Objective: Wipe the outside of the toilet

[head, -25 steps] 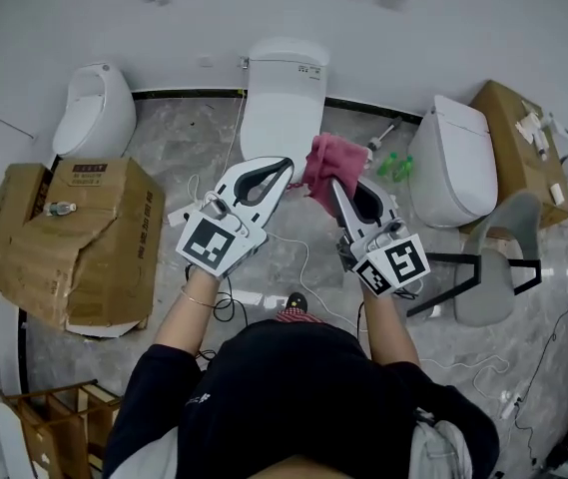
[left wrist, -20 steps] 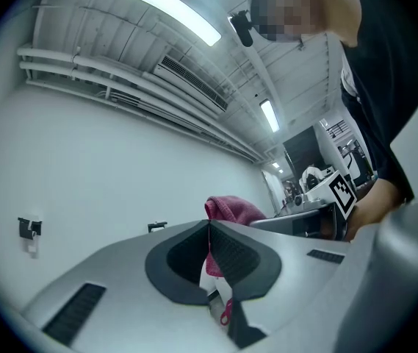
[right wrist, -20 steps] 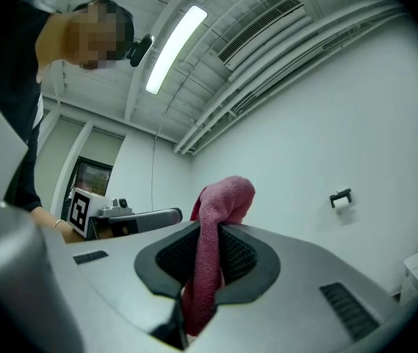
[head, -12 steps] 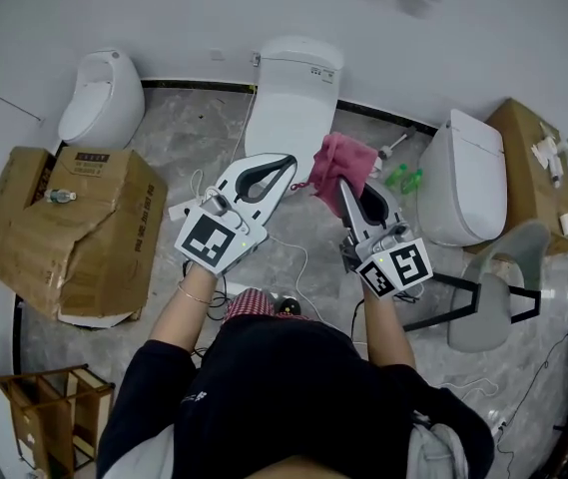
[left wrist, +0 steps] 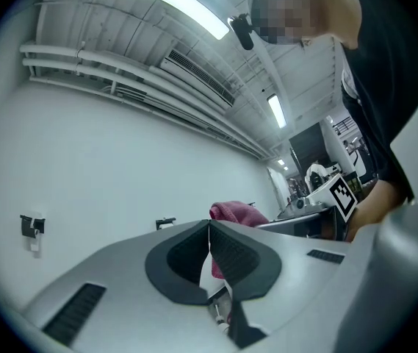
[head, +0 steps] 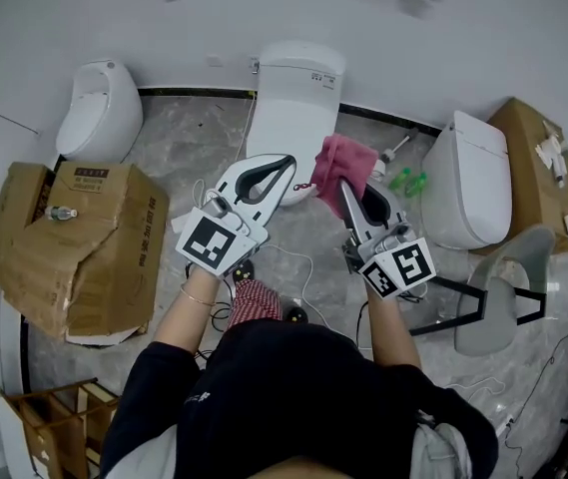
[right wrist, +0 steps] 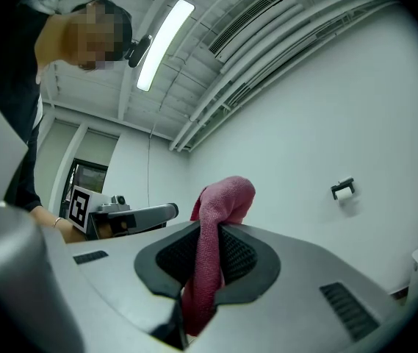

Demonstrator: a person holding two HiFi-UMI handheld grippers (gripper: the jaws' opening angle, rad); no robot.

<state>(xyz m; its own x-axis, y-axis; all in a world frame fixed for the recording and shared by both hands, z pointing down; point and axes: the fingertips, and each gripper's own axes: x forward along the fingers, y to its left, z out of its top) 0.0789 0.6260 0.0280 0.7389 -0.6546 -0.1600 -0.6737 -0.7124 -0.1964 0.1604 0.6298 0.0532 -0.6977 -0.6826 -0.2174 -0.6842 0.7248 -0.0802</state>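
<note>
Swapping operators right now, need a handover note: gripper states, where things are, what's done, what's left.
Left hand-held gripper: jaws together, nothing between them.
Right hand-held gripper: shut on the pink cloth, which sticks up past the jaw tips.
Both are raised and pointing up toward the wall. The white toilet stands straight ahead against the wall, lid down.
Done: cloth is in the grip.
Left: the cloth is not on the toilet yet, so the whole outside likely remains to be wiped.

The cloth (head: 341,160) sits in my right gripper (head: 344,190), beside my left gripper (head: 286,167), before the middle toilet (head: 293,98); a cardboard box (head: 74,238) lies left, a second toilet (head: 473,183) right.
</note>
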